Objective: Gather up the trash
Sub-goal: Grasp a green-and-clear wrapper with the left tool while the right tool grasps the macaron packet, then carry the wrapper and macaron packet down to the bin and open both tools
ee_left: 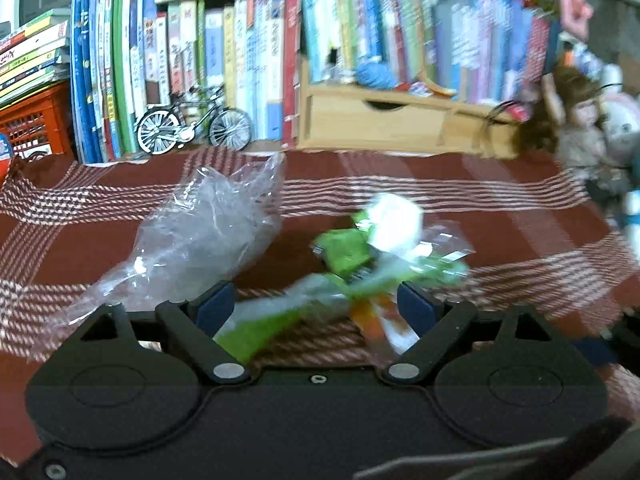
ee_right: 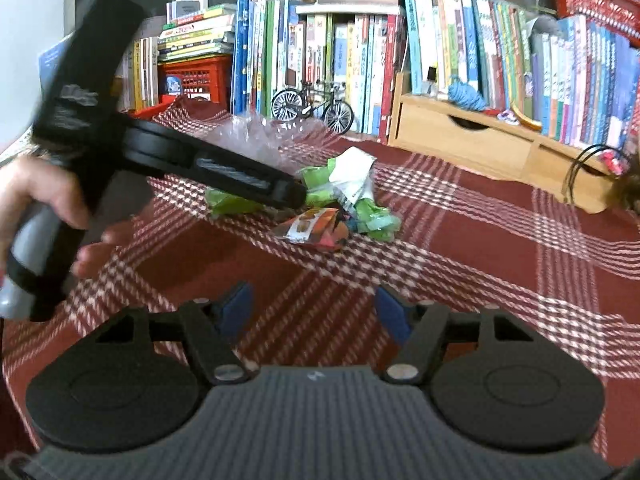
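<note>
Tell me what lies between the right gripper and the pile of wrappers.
Only bare red plaid cloth lies between the open right gripper and the wrapper pile, as the right wrist view shows.

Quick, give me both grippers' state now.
Left gripper: open, green wrappers between its fingers, not clamped.
Right gripper: open, holding nothing.

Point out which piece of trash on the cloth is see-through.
The crumpled clear plastic bag, lying left of the pile toward the toy bicycle. The green wrappers and the orange wrapper are coloured and opaque.
</note>
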Available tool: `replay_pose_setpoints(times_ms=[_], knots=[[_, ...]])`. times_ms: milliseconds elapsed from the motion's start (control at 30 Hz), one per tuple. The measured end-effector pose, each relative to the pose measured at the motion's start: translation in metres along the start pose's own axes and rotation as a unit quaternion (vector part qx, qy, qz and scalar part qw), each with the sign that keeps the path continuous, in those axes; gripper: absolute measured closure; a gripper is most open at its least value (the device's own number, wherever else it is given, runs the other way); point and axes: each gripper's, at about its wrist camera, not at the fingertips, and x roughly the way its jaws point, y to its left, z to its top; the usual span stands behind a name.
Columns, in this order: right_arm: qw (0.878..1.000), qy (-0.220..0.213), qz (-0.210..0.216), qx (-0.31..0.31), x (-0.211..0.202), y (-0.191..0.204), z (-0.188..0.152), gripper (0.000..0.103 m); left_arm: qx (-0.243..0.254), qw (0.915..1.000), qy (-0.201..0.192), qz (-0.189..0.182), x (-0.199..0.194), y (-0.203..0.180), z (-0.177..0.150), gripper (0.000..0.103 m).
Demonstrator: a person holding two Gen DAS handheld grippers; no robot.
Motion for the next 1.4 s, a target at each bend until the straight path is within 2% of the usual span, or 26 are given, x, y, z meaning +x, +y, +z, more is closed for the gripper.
replay_pose_setpoints(times_ms=[67,100,200,267,300,333,500,667,900,967,1000,1033,1133,1400], knots=[[1.0,0.011,0.004,0.004,0.006,0.001,0.001,0.028,0.001,0.9999,0.012,0.0,0.015,0.002,0.004,0.022],[1.0,0.013,0.006,0.004,0.008,0.002,0.001,0.028,-0.002,0.9997,0.023,-0.006,0.022,0.004,0.005,0.027],[1.0,0.017,0.009,-0.003,0.011,0.004,-0.004,0.028,-0.004,0.9988,0.047,-0.015,0.034,0.006,0.003,0.055],[1.0,0.019,0.008,0.001,0.014,0.002,-0.004,0.028,0.004,0.999,0.042,-0.016,0.031,0.006,-0.001,0.06],[1.0,0.018,0.009,0.006,0.016,0.001,-0.004,0.028,0.009,0.9992,0.036,-0.015,0.028,0.005,-0.003,0.071],[1.0,0.017,0.008,0.011,0.018,-0.001,-0.004,0.028,0.009,0.9992,0.035,-0.015,0.023,0.005,-0.005,0.075],[0.999,-0.003,0.006,0.051,0.028,-0.012,0.003,0.028,0.002,1.0,-0.003,-0.004,-0.021,0.008,-0.019,0.076],[0.994,-0.013,0.029,0.1,0.044,-0.018,0.017,0.019,-0.011,0.999,-0.043,0.001,-0.066,0.019,-0.03,0.078],[0.991,0.036,0.008,0.131,0.086,-0.022,0.039,0.016,-0.028,0.9967,-0.073,0.021,-0.111,0.032,-0.04,0.078],[0.989,0.048,0.012,0.136,0.091,-0.023,0.04,0.024,-0.026,0.9964,-0.077,0.027,-0.118,0.034,-0.042,0.078],[0.99,0.051,0.013,0.133,0.09,-0.022,0.04,0.044,-0.027,0.996,-0.08,0.029,-0.121,0.035,-0.043,0.078],[0.99,0.054,0.014,0.131,0.088,-0.022,0.04,0.049,-0.026,0.9958,-0.082,0.03,-0.124,0.035,-0.045,0.078],[0.993,0.038,0.019,0.113,0.071,-0.017,0.035,0.052,-0.03,0.9956,-0.085,0.026,-0.133,0.034,-0.05,0.078],[0.996,0.008,0.036,0.077,0.008,-0.01,0.017,0.053,-0.027,0.996,-0.085,0.009,-0.158,0.015,-0.069,0.078]])
